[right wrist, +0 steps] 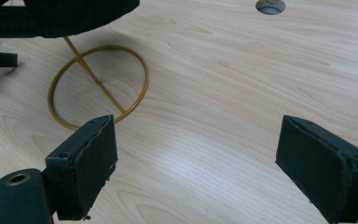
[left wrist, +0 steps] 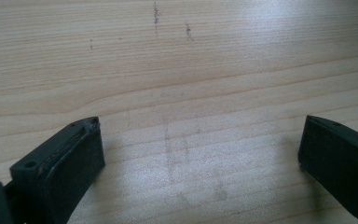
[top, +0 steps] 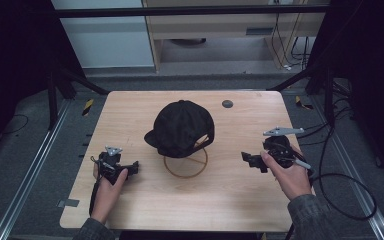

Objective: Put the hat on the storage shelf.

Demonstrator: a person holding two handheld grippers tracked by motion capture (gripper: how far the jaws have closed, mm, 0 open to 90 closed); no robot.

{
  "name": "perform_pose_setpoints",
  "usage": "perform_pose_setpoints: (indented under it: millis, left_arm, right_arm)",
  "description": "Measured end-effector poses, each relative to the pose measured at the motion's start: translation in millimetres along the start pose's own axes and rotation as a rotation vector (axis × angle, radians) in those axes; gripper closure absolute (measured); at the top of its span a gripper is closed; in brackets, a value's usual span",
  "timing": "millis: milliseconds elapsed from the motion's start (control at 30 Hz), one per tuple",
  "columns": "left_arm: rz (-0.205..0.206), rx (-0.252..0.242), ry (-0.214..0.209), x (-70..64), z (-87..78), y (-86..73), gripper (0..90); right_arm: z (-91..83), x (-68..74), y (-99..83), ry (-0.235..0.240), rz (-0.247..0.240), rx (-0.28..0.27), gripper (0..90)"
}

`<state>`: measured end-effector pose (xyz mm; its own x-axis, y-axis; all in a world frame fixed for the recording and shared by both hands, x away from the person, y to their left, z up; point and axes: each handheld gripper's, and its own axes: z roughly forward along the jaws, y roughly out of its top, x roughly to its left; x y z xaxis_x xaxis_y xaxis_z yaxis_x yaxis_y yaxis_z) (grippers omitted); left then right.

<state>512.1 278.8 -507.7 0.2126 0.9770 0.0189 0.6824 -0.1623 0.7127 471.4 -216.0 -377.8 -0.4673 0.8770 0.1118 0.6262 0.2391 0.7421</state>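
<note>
A black baseball cap (top: 181, 128) rests on a thin gold wire stand with a ring base (top: 185, 163) in the middle of the wooden table (top: 220, 200). My left gripper (top: 132, 167) sits low on the table, left of the stand. In the left gripper view its jaws stand wide apart over bare wood (left wrist: 200, 154). My right gripper (top: 247, 160) is to the right of the stand, open and holding nothing (right wrist: 196, 158). The right gripper view shows the ring base (right wrist: 140, 91) and the cap's edge (right wrist: 65, 16) ahead at upper left.
A small round grey grommet (top: 227, 104) is set into the table's far side, also seen as a grey disc (right wrist: 270, 5). Black cables (top: 340, 190) trail off the table's right edge. Dark frame posts stand around the table.
</note>
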Motion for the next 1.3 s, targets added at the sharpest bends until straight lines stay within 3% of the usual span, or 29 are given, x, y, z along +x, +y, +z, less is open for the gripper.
perform_pose_setpoints:
  millis: [300,667,1000,1300]
  left_arm:
    - [0.0,0.0,0.0,0.0,0.0,0.0,0.0]
    - [0.0,0.0,0.0,-0.1,0.0,-0.1,0.0]
    - [0.0,0.0,0.001,0.1,0.6,0.6,0.0]
    - [-0.004,0.0,0.004,9.2,3.7,3.6,0.0]
  right_arm:
    - [9.6,-1.3,-18.5,-0.008,0.007,0.013,12.4]
    - [51.1,3.4,-62.2,0.019,0.036,0.071,12.5]
    - [85.4,-1.2,-77.3,-0.027,0.087,0.046,11.9]
    - [101.3,0.3,-81.9,-0.101,0.038,0.035,9.5]
